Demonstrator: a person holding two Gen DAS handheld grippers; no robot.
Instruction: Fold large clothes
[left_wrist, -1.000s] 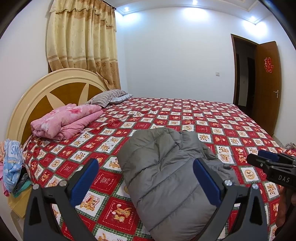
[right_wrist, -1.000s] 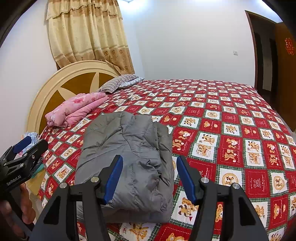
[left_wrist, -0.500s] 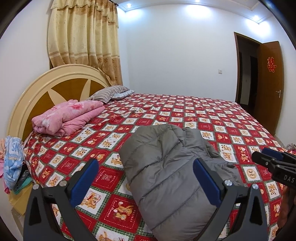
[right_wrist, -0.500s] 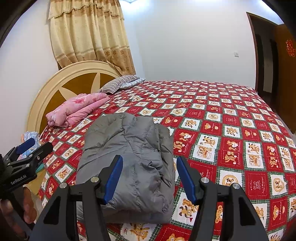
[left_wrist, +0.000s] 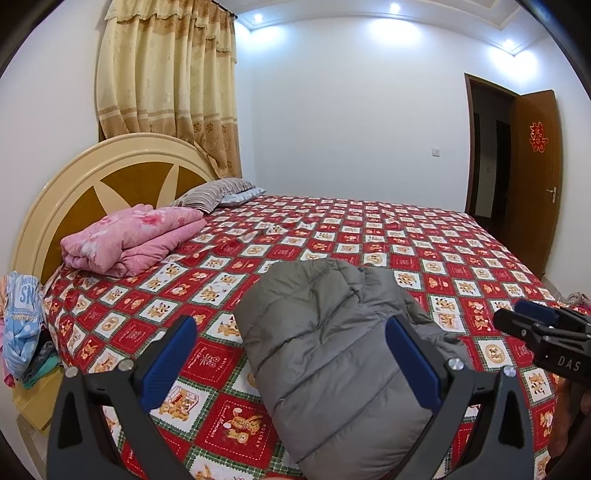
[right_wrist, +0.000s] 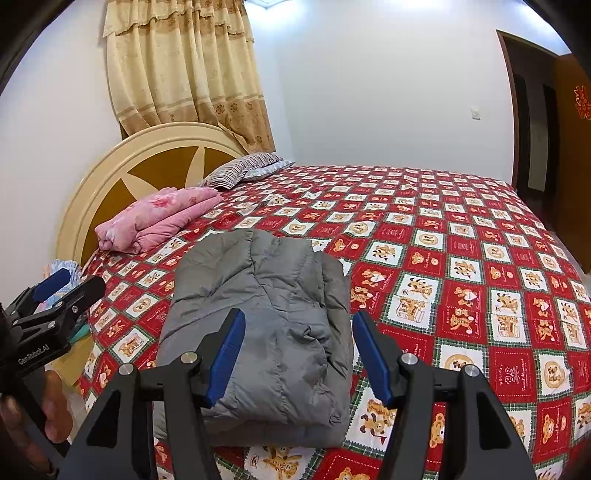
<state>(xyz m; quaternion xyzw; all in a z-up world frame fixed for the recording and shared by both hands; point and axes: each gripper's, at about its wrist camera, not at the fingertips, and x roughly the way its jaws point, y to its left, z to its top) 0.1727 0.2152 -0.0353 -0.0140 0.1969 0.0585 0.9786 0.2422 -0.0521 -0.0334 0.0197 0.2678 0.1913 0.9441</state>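
**Folded jacket lies untouched**

Nothing about the grey puffer jacket (right_wrist: 258, 325) has shifted since the earlier frames: it lies folded in a compact bundle near the bed's (right_wrist: 480, 258) front edge, so the fold looks finished. Both claws hover just short of it, left claw (left_wrist: 291, 354) and right claw (right_wrist: 299, 354) spread and pinching nothing.

Two wrist cameras sit side by side at the bed's (left_wrist: 369, 236) near edge, tilted slightly downward, facing twelve o'clock. Both share the folded grey jacket (right_wrist: 258, 314) close ahead and headboard (left_wrist: 110, 166) at ten o'clock.
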